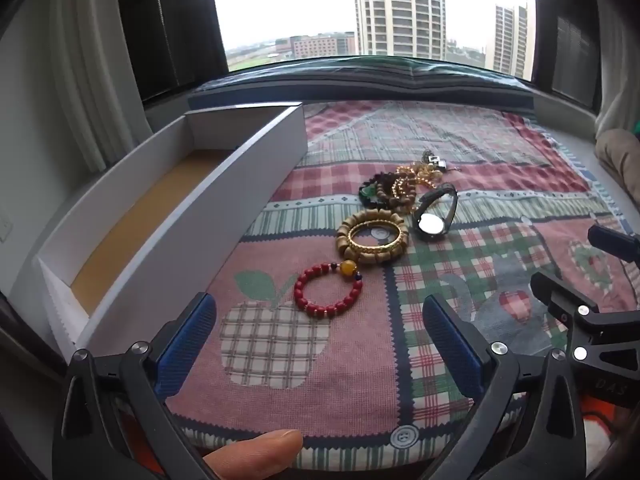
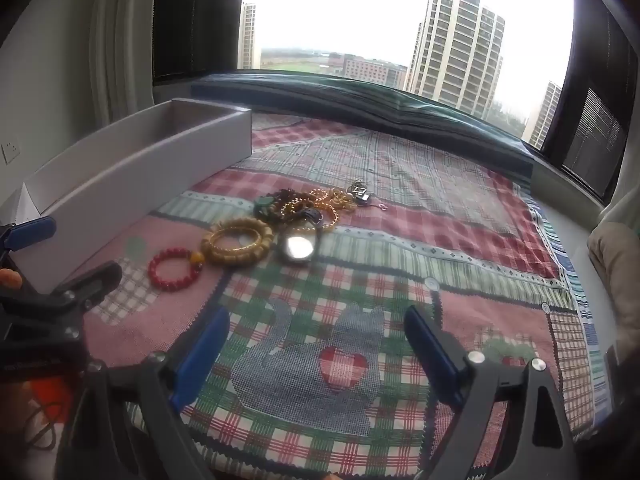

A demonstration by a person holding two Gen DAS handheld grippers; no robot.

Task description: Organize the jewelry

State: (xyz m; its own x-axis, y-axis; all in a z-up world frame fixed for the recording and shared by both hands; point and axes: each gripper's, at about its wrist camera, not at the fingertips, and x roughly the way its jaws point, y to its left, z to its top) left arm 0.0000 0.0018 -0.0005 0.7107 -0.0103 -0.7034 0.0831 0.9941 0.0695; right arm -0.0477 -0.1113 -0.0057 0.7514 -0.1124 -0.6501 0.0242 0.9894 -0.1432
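The left gripper (image 1: 320, 320) is held with its blue-padded fingers spread wide apart and nothing between them, above a patchwork cloth (image 1: 460, 140). The right gripper (image 2: 316, 332) is likewise held wide apart and unloaded. A red bead bracelet (image 1: 328, 290) is seen lying on the cloth just ahead of the left gripper. Touching it farther back, a wooden bead bracelet (image 1: 372, 234) is laid with a gold bangle (image 1: 374, 232) on it. A watch (image 1: 434, 216) and a pile of beads (image 1: 404, 184) are found just beyond. A long white box (image 1: 192, 216) is set open at the left.
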